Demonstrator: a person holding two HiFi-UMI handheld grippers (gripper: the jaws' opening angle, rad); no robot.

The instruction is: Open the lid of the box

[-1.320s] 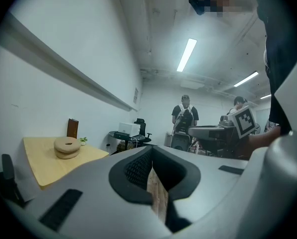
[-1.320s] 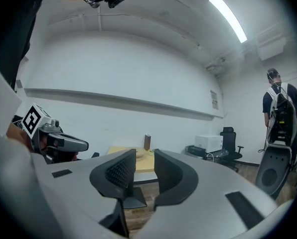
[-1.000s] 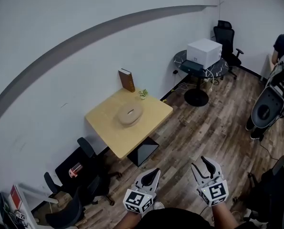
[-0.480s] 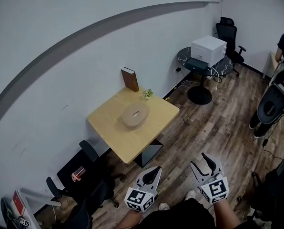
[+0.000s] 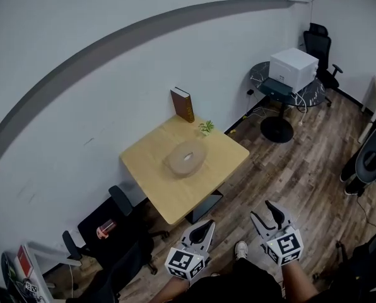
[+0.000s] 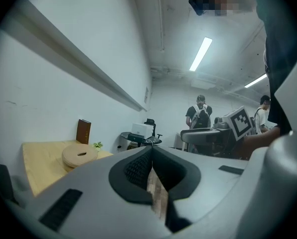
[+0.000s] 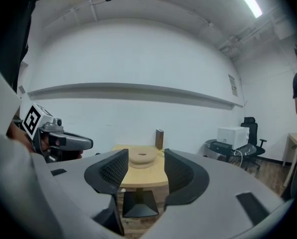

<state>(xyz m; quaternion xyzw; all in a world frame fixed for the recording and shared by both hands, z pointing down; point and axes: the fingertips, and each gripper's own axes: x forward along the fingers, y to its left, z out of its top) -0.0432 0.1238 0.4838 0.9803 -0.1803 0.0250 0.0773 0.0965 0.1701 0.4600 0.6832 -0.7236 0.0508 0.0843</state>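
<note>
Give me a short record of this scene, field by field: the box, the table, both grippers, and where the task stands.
box: round box, lid on, near the middle of the wooden table
also on table: brown book upright at the wall side; small plant beside it
left gripper: jaws together, holding nothing
right gripper: jaws apart, just been opening, nothing between them
reach: both grippers short of the table, touching nothing
task: lid not yet opened
</note>
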